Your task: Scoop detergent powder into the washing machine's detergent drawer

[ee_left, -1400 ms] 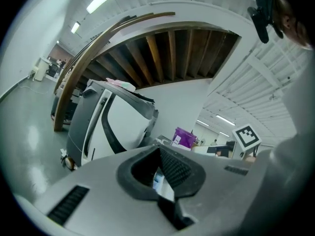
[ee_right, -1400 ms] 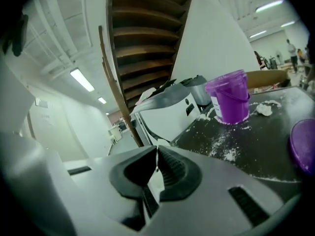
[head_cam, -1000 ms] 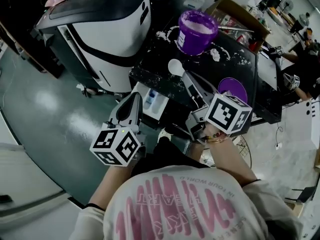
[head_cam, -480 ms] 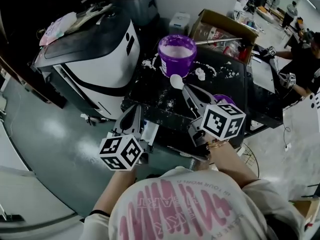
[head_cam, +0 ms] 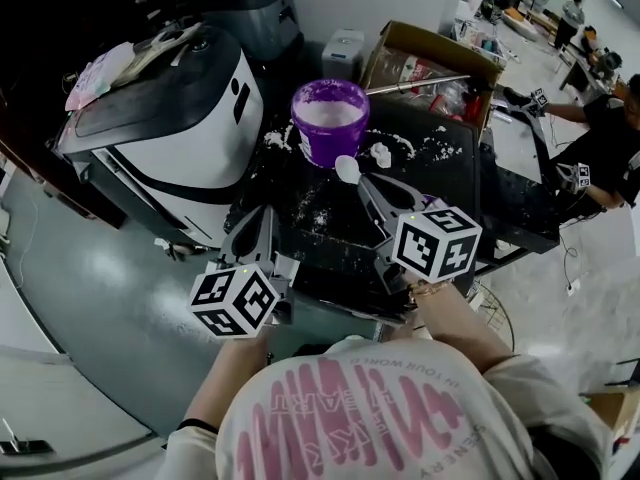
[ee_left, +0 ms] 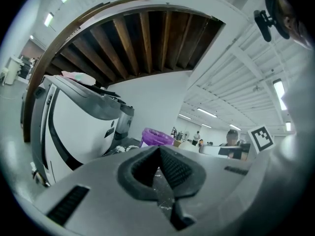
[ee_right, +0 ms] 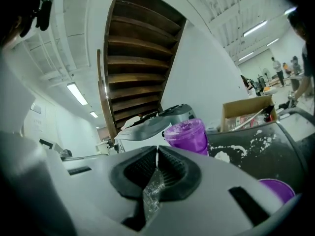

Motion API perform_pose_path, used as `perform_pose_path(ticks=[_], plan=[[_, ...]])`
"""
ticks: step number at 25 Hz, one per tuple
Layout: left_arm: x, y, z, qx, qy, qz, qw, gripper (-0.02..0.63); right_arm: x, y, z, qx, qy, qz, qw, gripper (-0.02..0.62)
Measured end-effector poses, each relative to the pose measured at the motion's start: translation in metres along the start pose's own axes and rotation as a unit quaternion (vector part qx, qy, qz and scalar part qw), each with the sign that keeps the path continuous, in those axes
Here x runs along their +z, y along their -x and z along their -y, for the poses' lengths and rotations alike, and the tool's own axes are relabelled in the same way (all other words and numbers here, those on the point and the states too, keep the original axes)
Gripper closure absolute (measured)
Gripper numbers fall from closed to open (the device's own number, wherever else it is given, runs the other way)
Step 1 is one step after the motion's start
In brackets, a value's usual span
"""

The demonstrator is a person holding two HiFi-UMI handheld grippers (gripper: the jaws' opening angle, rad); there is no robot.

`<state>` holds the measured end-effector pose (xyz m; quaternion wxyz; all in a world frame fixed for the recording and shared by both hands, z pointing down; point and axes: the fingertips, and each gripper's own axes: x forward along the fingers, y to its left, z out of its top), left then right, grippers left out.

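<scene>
A purple bucket [head_cam: 328, 118] of white powder stands on the black table [head_cam: 320, 223]; it also shows in both gripper views [ee_left: 157, 135] [ee_right: 187, 134]. My right gripper [head_cam: 366, 182] [ee_right: 156, 151] is shut, and the white scoop [head_cam: 348, 168] sticks out from its tips just in front of the bucket, its handle hidden. My left gripper [head_cam: 262, 216] [ee_left: 158, 151] hangs shut and empty at the table's left edge, beside the washing machine [head_cam: 190, 118]. A white edge of the detergent drawer [head_cam: 284, 268] peeks out next to it.
Spilled powder and a small pile [head_cam: 380, 153] lie round the bucket. A purple lid [ee_right: 278, 188] rests on the table at the right. A cardboard box [head_cam: 430, 63] stands behind the table, and a grey appliance [head_cam: 250, 3] behind the washer. A person [head_cam: 610, 138] sits at the far right.
My right gripper has carried the scoop rightward, from left of the bucket to just in front of it. The left gripper has shifted along, and the drawer has slipped mostly out of sight.
</scene>
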<state>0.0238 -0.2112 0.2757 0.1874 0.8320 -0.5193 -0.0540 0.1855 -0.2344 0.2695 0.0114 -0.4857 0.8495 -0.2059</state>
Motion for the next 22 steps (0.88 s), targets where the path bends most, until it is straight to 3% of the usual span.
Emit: perform_pose_path(ticks=[8,15,22], plan=[[-0.003,-0.007,0.013,-0.018,0.005,-0.003,0.9998,0.604,-0.003,0.013,0.016,-0.027,0.010,-0.008,1.000,0.588],[-0.018,-0.010,0.014,-0.006,0.005,-0.021,0.9997,0.603,-0.009,0.025,0.023,-0.036,0.028,-0.016,0.999,0.588],[-0.014,-0.013,0.026,-0.005,0.000,-0.007,1.0000,0.603,-0.011,0.029,0.026,-0.037,0.045,-0.020,0.998,0.588]])
